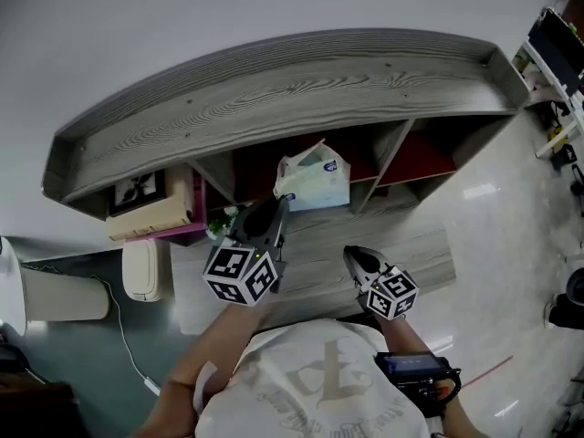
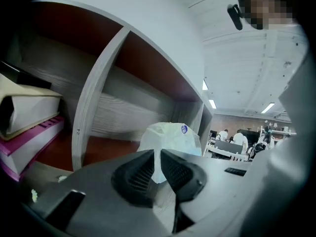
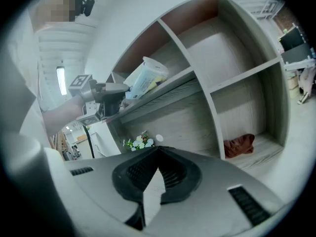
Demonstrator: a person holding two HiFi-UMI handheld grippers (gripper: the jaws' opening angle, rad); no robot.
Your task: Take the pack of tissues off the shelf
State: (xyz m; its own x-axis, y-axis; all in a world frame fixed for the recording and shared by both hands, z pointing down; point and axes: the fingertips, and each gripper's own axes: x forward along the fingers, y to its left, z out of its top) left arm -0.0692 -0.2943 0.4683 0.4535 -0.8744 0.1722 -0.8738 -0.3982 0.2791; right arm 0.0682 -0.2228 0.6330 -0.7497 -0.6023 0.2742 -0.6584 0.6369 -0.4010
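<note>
Since the left gripper pinches only the near edge of the pack of tissues between its fingers, draw it slowly off the shelf; the right gripper sits fingers closed, empty.

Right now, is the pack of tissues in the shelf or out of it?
In: the pack of tissues stands inside the shelf's middle compartment, with the left gripper at its corner.

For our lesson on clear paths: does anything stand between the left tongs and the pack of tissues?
Nothing visible does. The left tongs are closed on the pack of tissues, which sits in the middle compartment of the shelf.
</note>
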